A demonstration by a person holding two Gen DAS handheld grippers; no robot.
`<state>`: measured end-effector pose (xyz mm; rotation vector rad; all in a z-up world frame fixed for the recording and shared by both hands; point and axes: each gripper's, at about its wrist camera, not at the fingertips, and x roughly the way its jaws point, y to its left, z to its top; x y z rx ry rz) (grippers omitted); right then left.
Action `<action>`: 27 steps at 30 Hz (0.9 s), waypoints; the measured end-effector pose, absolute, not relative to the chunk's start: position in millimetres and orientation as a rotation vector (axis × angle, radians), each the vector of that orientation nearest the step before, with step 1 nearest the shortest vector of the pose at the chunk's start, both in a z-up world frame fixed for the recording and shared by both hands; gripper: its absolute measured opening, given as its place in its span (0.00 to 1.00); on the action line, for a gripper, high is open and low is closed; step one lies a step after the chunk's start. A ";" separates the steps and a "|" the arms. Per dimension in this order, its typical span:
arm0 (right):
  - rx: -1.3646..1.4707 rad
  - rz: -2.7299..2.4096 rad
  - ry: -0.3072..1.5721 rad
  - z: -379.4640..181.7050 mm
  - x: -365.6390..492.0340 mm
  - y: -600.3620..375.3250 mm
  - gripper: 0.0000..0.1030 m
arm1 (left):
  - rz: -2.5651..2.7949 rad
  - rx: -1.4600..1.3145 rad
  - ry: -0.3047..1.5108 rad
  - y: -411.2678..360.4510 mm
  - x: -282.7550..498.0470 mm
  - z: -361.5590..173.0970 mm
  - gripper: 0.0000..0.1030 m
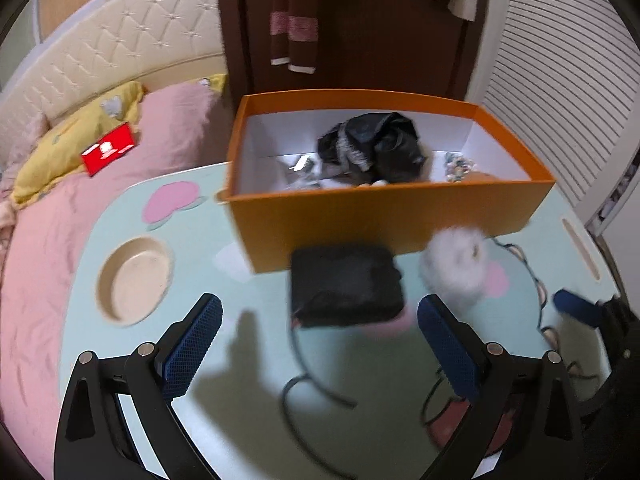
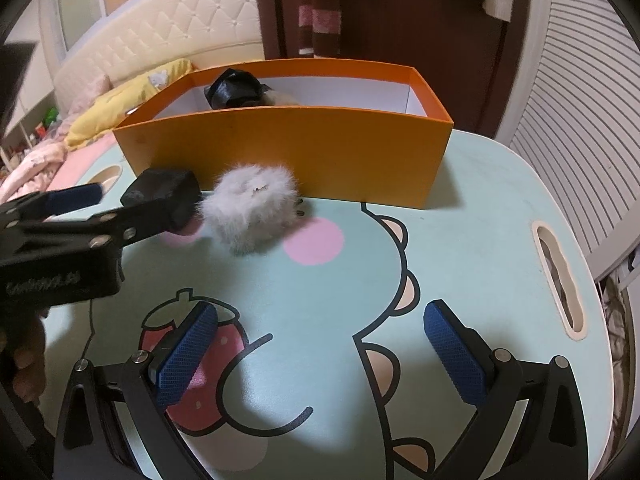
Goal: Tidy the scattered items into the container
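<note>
The orange box (image 2: 280, 152) wall hides most of its contents; the black pouch (image 1: 346, 286) is motion-blurred.

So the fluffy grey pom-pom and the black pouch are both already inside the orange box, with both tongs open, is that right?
Not quite. The fluffy grey pom-pom and the black pouch lie on the table in front of the orange box, not inside it, as the right wrist view shows. The left tongs and right tongs are both open, as you said.
</note>
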<state>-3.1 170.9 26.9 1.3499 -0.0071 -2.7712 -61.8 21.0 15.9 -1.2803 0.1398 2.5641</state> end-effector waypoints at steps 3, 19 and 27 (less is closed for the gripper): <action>1.346 -2.770 -0.015 26.5 -2.1 172.4 1.00 | 2.552 -1.279 0.160 29.8 -68.1 14.8 0.95; 1.334 -2.765 -0.042 26.3 0.4 175.3 1.00 | 2.551 -1.221 0.101 -8.1 -23.8 26.6 0.59; 1.246 -2.743 -0.051 48.3 -6.2 162.0 1.00 | 2.606 -1.210 0.001 -49.1 12.3 29.8 0.59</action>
